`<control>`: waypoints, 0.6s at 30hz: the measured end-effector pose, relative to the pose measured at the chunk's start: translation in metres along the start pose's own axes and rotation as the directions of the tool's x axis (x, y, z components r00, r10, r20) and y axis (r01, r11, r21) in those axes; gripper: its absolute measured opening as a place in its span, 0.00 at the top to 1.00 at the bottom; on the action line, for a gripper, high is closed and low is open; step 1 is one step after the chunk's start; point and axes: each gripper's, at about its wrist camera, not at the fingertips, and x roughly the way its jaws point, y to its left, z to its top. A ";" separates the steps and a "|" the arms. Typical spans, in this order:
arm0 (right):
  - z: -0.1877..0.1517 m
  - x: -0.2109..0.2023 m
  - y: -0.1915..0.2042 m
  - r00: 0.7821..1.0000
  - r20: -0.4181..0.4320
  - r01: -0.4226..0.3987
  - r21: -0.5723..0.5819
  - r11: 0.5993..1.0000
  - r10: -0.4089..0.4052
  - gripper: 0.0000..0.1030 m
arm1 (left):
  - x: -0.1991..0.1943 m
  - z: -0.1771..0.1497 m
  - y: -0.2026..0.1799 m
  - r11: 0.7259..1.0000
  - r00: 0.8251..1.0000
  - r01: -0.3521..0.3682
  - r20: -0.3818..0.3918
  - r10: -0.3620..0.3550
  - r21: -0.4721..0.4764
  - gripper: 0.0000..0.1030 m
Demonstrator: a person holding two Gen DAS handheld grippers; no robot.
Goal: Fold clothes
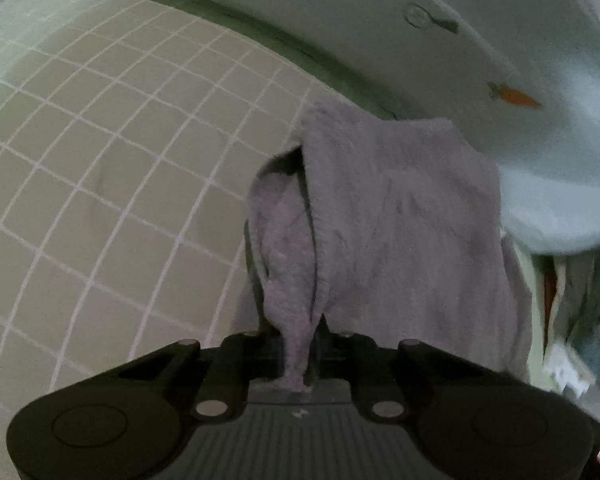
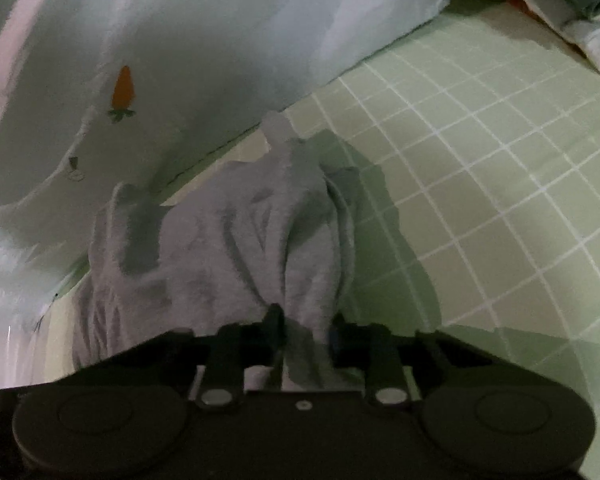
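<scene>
A grey garment (image 1: 388, 216) of soft fabric hangs bunched over a green checked bedsheet (image 1: 100, 160). My left gripper (image 1: 296, 344) is shut on a pinched fold of the garment, and the cloth trails down between its fingers onto the gripper body. In the right wrist view the same grey garment (image 2: 228, 248) lies crumpled ahead. My right gripper (image 2: 304, 332) is shut on another bunched edge of it. The fingertips of both grippers are mostly hidden by the cloth.
A pale blue quilt (image 1: 500, 40) printed with small carrots lies along the far side of the bedsheet (image 2: 480, 160), behind the garment, as the quilt (image 2: 180, 60) also shows on the right. Other folded fabrics (image 2: 580, 8) sit at the far corner.
</scene>
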 end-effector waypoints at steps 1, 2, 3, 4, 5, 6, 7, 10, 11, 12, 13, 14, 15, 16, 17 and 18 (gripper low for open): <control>-0.006 -0.006 0.000 1.000 -0.004 0.008 -0.012 1.000 -0.008 0.81 | -0.006 -0.007 0.003 1.000 1.000 0.002 -0.012 -0.002 0.008 0.87; -0.012 -0.013 -0.001 1.000 -0.008 0.016 -0.025 1.000 -0.016 0.81 | -0.015 -0.018 0.008 1.000 1.000 0.010 -0.028 -0.010 0.004 0.87; -0.020 -0.023 -0.003 1.000 -0.017 0.025 -0.030 0.999 -0.026 0.81 | -0.025 -0.029 0.014 1.000 0.999 0.019 -0.046 -0.019 -0.002 0.87; -0.029 -0.033 -0.006 0.999 -0.027 0.035 -0.033 0.999 -0.036 0.81 | -0.033 -0.040 0.020 0.999 0.997 0.032 -0.071 -0.033 -0.014 0.86; -0.041 -0.046 -0.012 0.998 -0.042 0.044 -0.026 0.999 -0.045 0.81 | -0.039 -0.052 0.025 0.999 0.994 0.038 -0.106 -0.040 -0.019 0.86; -0.050 -0.055 -0.019 0.997 -0.061 0.053 -0.012 0.999 -0.054 0.81 | -0.044 -0.063 0.030 0.999 0.989 0.044 -0.142 -0.046 -0.023 0.84; -0.058 -0.061 -0.025 0.994 -0.087 0.061 0.004 0.998 -0.060 0.80 | -0.047 -0.069 0.033 1.000 0.984 0.024 -0.173 -0.027 -0.017 0.79; -0.063 -0.071 -0.032 0.991 -0.114 0.069 0.024 0.997 -0.065 0.64 | -0.058 -0.065 0.031 0.999 0.990 -0.039 -0.136 0.042 0.025 0.60; -0.063 -0.074 -0.033 0.991 -0.113 0.072 0.024 0.997 -0.069 0.56 | -0.062 -0.062 0.025 0.996 0.991 -0.061 -0.112 0.067 0.060 0.56; -0.059 -0.075 -0.027 0.992 -0.080 0.098 -0.018 0.995 -0.099 0.40 | -0.065 -0.059 0.018 0.990 0.992 -0.093 -0.079 0.101 0.105 0.45; -0.054 -0.076 -0.020 0.991 -0.042 0.127 -0.065 0.990 -0.130 0.22 | -0.068 -0.055 0.011 0.980 0.990 -0.128 -0.043 0.135 0.151 0.28; -0.049 -0.076 -0.013 0.987 -0.002 0.158 -0.110 0.981 -0.159 0.18 | -0.070 -0.051 0.003 0.967 0.986 -0.163 -0.005 0.167 0.195 0.21; -0.045 -0.077 -0.006 0.982 0.039 0.190 -0.153 0.970 -0.186 0.18 | -0.069 -0.046 0.000 0.961 0.985 -0.172 0.017 0.172 0.216 0.18; -0.038 -0.073 -0.001 0.979 0.067 0.200 -0.177 0.964 -0.191 0.18 | -0.068 -0.041 -0.003 0.956 0.984 -0.176 0.037 0.172 0.233 0.18; -0.031 -0.068 0.004 0.977 0.094 0.208 -0.199 0.958 -0.192 0.18 | -0.064 -0.034 -0.006 0.955 0.984 -0.178 0.044 0.172 0.235 0.18; -0.023 -0.063 0.009 0.974 0.120 0.216 -0.220 0.951 -0.193 0.18 | -0.059 -0.027 -0.008 0.955 0.984 -0.179 0.049 0.172 0.235 0.18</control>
